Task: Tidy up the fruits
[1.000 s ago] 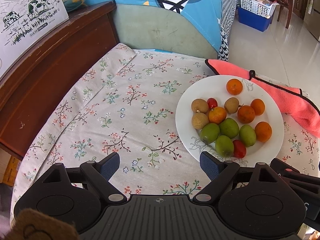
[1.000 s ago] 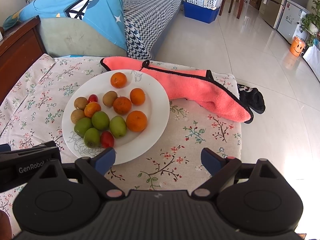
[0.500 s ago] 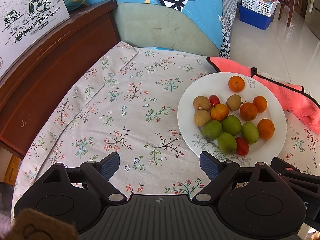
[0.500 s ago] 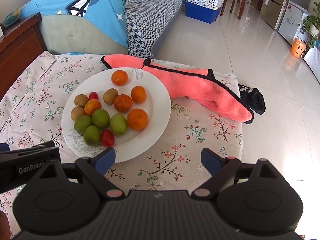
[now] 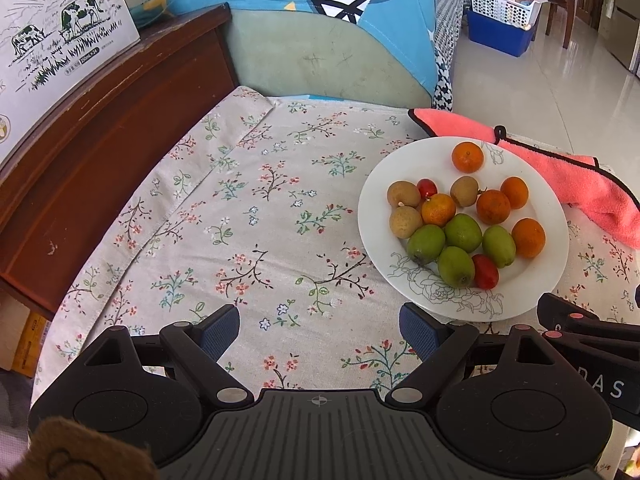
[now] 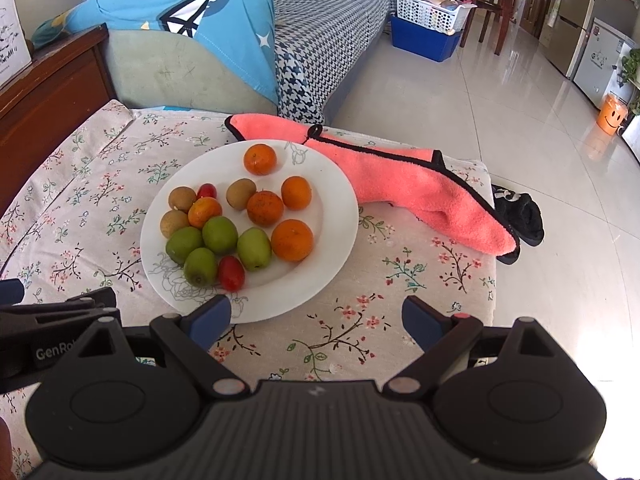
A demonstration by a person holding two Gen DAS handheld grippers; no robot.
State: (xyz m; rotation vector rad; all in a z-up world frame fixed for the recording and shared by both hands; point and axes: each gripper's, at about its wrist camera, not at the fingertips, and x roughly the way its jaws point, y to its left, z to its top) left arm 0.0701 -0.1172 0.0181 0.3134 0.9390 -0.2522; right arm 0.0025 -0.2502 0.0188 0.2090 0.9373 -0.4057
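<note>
A white plate (image 5: 544,280) (image 6: 320,272) on the floral tablecloth holds mixed fruit: several oranges (image 5: 467,156) (image 6: 292,239), several green fruits (image 5: 463,232) (image 6: 219,235), brown kiwis (image 5: 403,193) (image 6: 241,194) and two red tomatoes (image 5: 485,271) (image 6: 231,273). My left gripper (image 5: 319,330) is open and empty, above the cloth just left of the plate's near edge. My right gripper (image 6: 316,320) is open and empty, at the plate's near right edge.
A pink towel (image 5: 592,196) (image 6: 420,184) lies behind and right of the plate. A wooden cabinet (image 5: 100,128) with a cardboard box stands on the left. A sofa with a blue cushion (image 6: 192,20) is behind. The table's right edge drops to tiled floor (image 6: 520,128).
Both grippers have drifted slightly forward and lower toward the plate; the plate sits a little nearer in both views. Jaws stay open.
</note>
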